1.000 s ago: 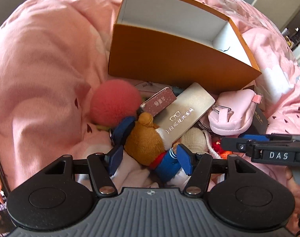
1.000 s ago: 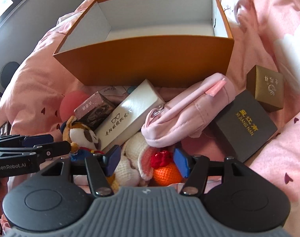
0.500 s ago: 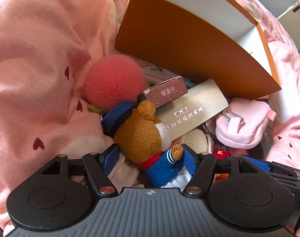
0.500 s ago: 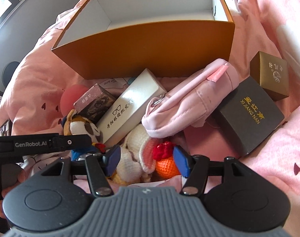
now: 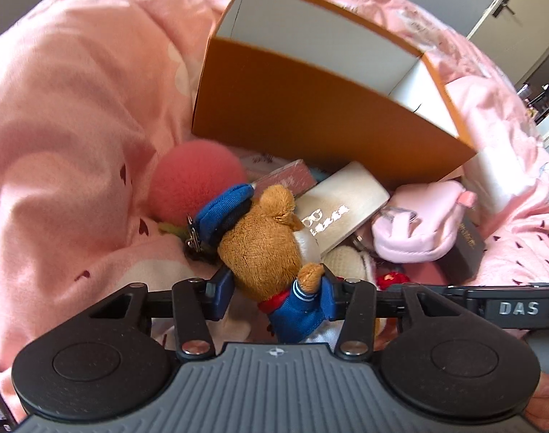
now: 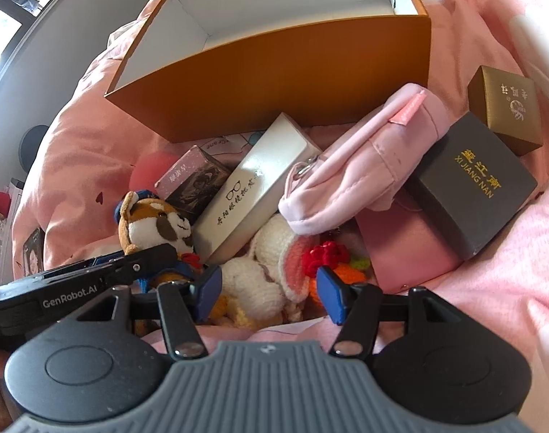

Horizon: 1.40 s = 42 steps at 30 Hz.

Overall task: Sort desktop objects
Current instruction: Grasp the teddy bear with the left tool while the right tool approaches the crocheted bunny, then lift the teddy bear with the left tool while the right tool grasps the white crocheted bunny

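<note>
We have the plush bear point(image 5: 263, 249) between the pads of our left gripper point(image 5: 274, 288). Its jaws have just been closing, and both blue pads now press the bear's body, one on its brown back, the other against its blue sleeve. The bear wears a blue cap and lies at the near left of the pile on the pink bedding point(image 5: 75, 126), its head resting against the white box point(image 5: 346, 205) with the glasses print. Just beyond the cap sits a fuzzy pink ball point(image 5: 195, 176), and a small mauve box point(image 5: 285, 176) lies between ball and white box.

Our right gripper point(image 6: 269, 294) hangs over the knitted rabbit point(image 6: 263, 274), jaws apart, pads on either side of it and not pressing. A red and orange knitted bit point(image 6: 332, 259) shows by the right pad. From this view the left gripper's black finger crosses in front of the bear's chest.

Behind the rabbit a pink pouch point(image 6: 375, 158) leans on the white box and on a dark box point(image 6: 473, 187) with gold lettering. A gold box point(image 6: 505, 108) stands just past the dark one. The orange box point(image 6: 292, 68), open and white inside, stands on the bedding behind the whole pile, touching nothing we can be sure of.
</note>
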Each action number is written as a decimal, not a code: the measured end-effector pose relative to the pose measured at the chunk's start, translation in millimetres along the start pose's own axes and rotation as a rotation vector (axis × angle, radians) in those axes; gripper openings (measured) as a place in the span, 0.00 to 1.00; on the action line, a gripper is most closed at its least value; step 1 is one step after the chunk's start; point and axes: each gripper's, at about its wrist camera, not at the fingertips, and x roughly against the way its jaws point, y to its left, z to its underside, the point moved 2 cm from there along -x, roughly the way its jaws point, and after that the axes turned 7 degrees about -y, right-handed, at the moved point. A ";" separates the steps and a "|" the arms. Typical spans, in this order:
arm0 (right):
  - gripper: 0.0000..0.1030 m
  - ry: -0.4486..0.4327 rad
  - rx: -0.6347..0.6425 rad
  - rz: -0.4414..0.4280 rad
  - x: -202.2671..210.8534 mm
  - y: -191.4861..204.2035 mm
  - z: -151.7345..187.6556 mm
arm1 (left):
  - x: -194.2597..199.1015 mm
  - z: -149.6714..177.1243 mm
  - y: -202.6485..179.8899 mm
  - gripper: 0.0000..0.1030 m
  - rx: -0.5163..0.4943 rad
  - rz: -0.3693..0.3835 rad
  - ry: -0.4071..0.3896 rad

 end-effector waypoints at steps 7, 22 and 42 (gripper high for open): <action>0.58 0.080 -0.065 0.011 -25.9 -2.8 5.3 | 24.5 -7.0 1.3 0.53 -0.023 0.021 -0.058; 0.31 0.030 0.033 0.061 -20.4 21.3 21.0 | 28.1 -7.7 13.1 0.54 0.020 0.037 -0.076; 0.27 -0.197 0.589 0.068 77.6 97.4 -19.4 | 52.1 -27.3 1.8 0.54 -0.043 0.076 -0.171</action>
